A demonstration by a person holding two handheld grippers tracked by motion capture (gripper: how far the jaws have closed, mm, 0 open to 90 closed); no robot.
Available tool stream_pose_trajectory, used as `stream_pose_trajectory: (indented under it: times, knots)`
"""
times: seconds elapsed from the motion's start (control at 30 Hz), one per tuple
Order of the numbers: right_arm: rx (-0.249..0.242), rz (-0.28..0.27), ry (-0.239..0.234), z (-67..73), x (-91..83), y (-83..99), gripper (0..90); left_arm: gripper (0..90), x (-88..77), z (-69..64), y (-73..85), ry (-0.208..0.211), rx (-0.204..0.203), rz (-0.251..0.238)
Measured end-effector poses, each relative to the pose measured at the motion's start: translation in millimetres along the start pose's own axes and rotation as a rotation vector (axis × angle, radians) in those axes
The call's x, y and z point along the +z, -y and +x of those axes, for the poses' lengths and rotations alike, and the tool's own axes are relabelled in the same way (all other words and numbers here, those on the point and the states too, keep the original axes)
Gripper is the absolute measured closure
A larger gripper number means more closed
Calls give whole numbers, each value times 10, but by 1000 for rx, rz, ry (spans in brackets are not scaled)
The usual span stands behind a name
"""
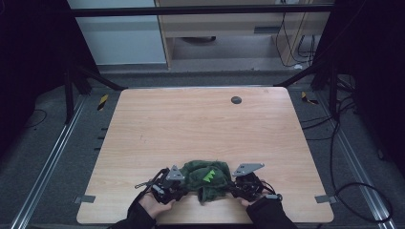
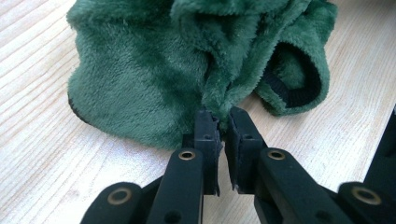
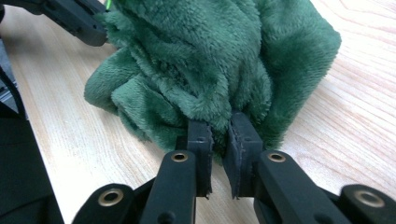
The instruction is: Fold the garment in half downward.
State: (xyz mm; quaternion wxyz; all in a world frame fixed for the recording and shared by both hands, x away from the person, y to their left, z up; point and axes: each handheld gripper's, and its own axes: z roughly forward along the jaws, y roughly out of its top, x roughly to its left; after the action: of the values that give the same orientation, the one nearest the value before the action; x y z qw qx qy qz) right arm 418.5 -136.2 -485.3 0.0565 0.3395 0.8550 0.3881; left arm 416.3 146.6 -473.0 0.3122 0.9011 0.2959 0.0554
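Observation:
A crumpled dark green fleece garment with a bright green patch lies near the table's front edge, between my two grippers. My left gripper sits at its left side; in the left gripper view its jaws are shut on a fold of the fleece garment, with my left gripper pinching the cloth near a black-trimmed cuff opening. My right gripper holds the right side; in the right gripper view my right gripper is shut on a bunched edge of the garment.
The wooden table stretches away behind the garment, with a small dark round cap near its far edge. Black frame bars and cables stand around the table. The other gripper's black body shows at the top left of the right gripper view.

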Motion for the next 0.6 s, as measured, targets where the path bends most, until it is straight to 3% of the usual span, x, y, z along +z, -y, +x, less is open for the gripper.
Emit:
stream_pose_trajectory:
  times: [0.27,0.6]
  knots:
    - [11,12,15,-10,1,17,818,831,20,-3,8,3,0,2]
    - [22,-33,-9,9,-101,27,722,778,-92,8,26,-2,-34,-57]
